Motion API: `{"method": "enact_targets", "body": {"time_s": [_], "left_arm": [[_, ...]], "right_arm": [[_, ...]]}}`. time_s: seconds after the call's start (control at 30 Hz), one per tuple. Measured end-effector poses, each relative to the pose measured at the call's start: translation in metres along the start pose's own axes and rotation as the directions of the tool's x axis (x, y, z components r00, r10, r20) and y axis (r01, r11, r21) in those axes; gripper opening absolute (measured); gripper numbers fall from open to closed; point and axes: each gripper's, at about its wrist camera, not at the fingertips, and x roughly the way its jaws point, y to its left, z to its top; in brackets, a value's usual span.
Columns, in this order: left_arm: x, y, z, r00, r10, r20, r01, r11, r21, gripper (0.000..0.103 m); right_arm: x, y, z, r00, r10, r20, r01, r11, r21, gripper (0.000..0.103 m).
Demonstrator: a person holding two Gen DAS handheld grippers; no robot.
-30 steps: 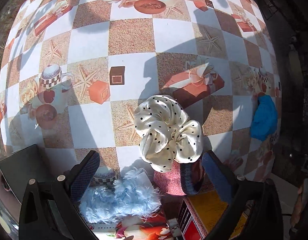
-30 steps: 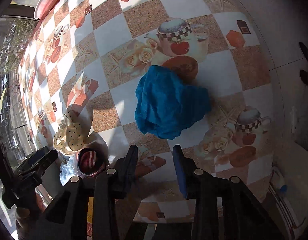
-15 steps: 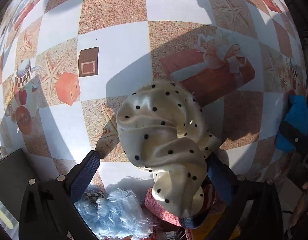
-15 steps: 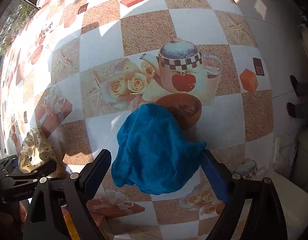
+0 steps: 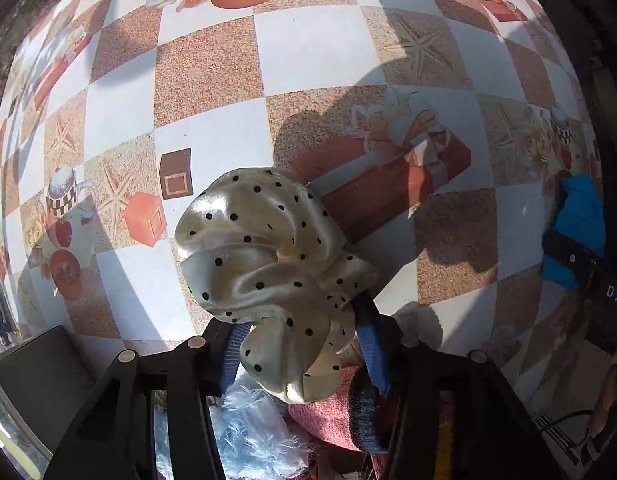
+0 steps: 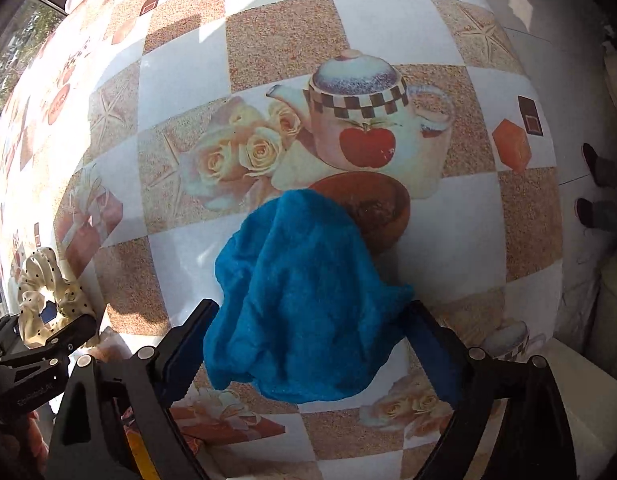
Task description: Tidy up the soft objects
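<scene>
A cream scrunchie with black dots (image 5: 268, 256) sits between the blue pads of my left gripper (image 5: 304, 340), which is shut on it and holds it above the patterned tablecloth (image 5: 316, 44). It also shows in the right wrist view (image 6: 44, 296). A blue fuzzy cloth (image 6: 304, 312) lies on the tablecloth (image 6: 180, 80) between the wide-open fingers of my right gripper (image 6: 308, 344). The cloth also shows at the right edge of the left wrist view (image 5: 580, 220).
Below the left gripper lie a pale blue fluffy item (image 5: 252, 436) and a pink knitted item with a dark band (image 5: 340, 408). A dark box (image 5: 32, 376) stands at the lower left. The table edge and floor (image 6: 556, 32) are at the right.
My left gripper has shut on the dotted scrunchie and lifted it. My right gripper has opened wide and moved forward, so the blue cloth now sits between its fingers.
</scene>
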Motion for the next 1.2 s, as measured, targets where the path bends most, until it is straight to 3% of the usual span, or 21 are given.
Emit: {"method": "enact_targets", "body": {"time_s": [0.03,0.07,0.23,0.5,0.7,0.97,1.2], "left_arm": [[-0.003,-0.001,0.001,1.000,-0.003,0.006,0.003,1.000,0.003,0.025],[-0.007,0.000,0.003,1.000,0.001,0.020,-0.001,1.000,-0.002,0.025],[-0.043,0.013,-0.010,0.994,0.022,0.107,-0.020,1.000,-0.022,0.024],[-0.096,0.024,-0.065,0.982,0.008,0.191,-0.008,1.000,-0.002,0.024],[-0.096,0.022,-0.139,0.970,0.017,0.243,-0.038,0.996,0.083,0.024],[-0.121,0.033,-0.188,0.959,-0.019,0.284,-0.027,0.988,0.155,0.024],[-0.141,0.072,-0.221,0.942,-0.008,0.337,-0.028,0.994,0.103,0.024]], "right_arm": [[-0.004,-0.002,-0.001,1.000,0.001,0.014,0.000,1.000,-0.005,0.051],[-0.006,-0.004,-0.001,1.000,0.027,0.017,-0.027,1.000,-0.006,0.037],[-0.031,-0.014,-0.009,0.994,0.090,0.060,-0.091,0.996,0.009,0.036],[-0.083,-0.015,-0.051,0.976,0.192,0.101,-0.194,0.981,0.003,0.037],[-0.128,0.002,-0.099,0.960,0.224,0.169,-0.222,0.974,-0.032,0.037],[-0.151,0.068,-0.148,0.958,0.234,0.167,-0.217,0.969,-0.114,0.037],[-0.170,0.134,-0.170,0.945,0.280,0.168,-0.241,0.946,-0.219,0.037]]}}
